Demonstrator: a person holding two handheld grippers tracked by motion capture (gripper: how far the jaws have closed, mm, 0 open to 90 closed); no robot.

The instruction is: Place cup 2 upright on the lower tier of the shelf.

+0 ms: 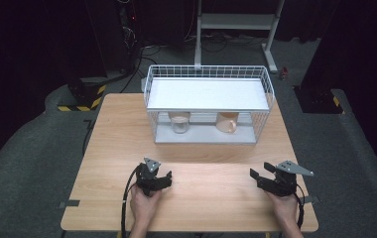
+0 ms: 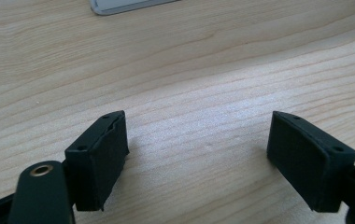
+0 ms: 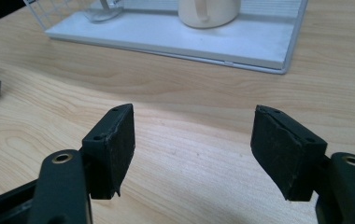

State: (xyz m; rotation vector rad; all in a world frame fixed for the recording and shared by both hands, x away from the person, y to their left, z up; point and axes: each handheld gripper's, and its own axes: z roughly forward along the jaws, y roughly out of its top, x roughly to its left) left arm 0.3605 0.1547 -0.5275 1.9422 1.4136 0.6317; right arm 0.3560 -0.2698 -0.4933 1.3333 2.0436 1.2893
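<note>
Both grippers rest low on the wooden table (image 1: 196, 188) near the person's edge, jaws apart and empty: left gripper (image 1: 162, 179), right gripper (image 1: 258, 176). The nearest things, a clear glass (image 1: 179, 123) and a cream mug (image 1: 227, 122), stand on the lower shelf of the white wire rack (image 1: 207, 79), well apart from both grippers. Risks, as judged: the low upper shelf leaves little room, so a gripper coming in high may knock the wire or shelf edge. The glass looks smooth and may slip or tip under an off-centre pinch. The mug's handle (image 3: 201, 12) faces the right gripper; a jaw may catch it and drag the mug.
</note>
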